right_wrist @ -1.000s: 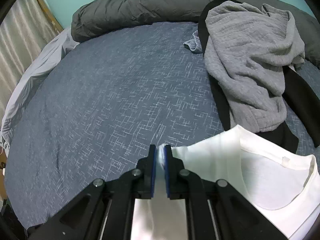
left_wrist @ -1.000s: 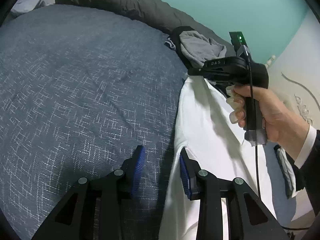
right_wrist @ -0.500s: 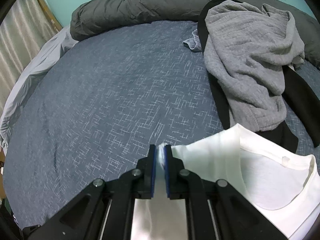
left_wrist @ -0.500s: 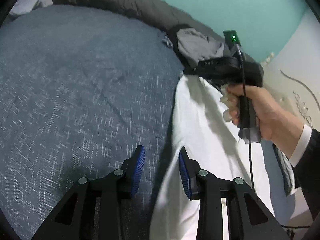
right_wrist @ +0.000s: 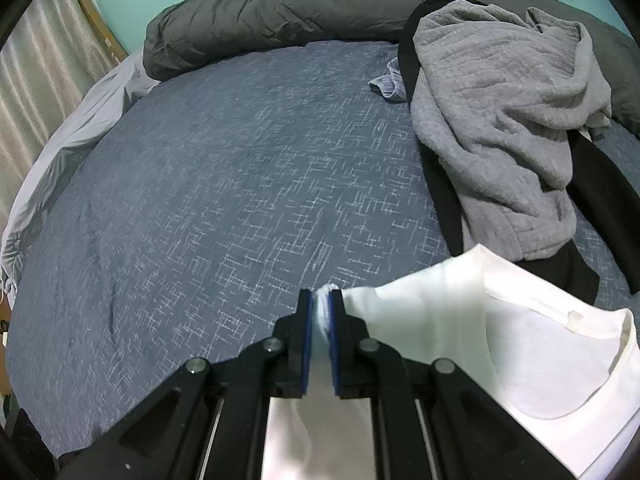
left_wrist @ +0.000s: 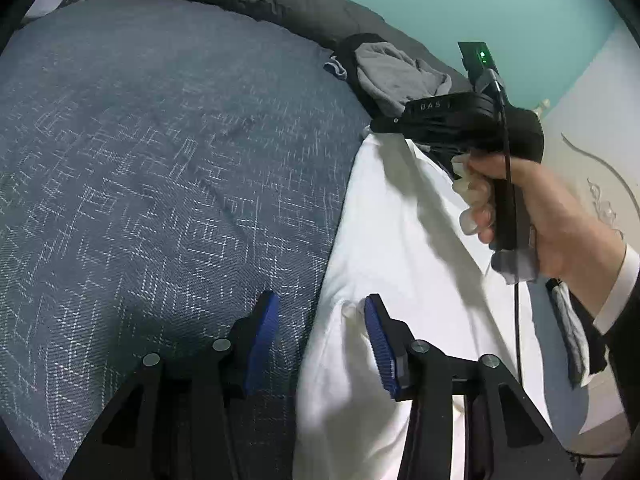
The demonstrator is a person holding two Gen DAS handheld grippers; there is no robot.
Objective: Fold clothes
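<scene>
A white T-shirt (left_wrist: 404, 240) lies along the right side of the blue bed. My left gripper (left_wrist: 318, 330) is open, its jaws astride the shirt's left edge near the lower part, with cloth between the pads. My right gripper (right_wrist: 319, 312) is shut on the shirt's shoulder corner, beside the collar of the T-shirt (right_wrist: 520, 344). In the left wrist view the right gripper (left_wrist: 374, 125) shows at the far end of the shirt, held by a hand.
A blue patterned bedspread (right_wrist: 224, 200) covers the bed. A grey sweater (right_wrist: 500, 120) lies on a black garment (right_wrist: 444, 200) at the back right. A rolled dark duvet (right_wrist: 300, 12) runs along the far wall. A cable (left_wrist: 516, 320) hangs from the right gripper.
The left gripper's view has shifted slightly, and the shirt edge now sits further between its open jaws. The right gripper keeps its hold and has hardly moved.
</scene>
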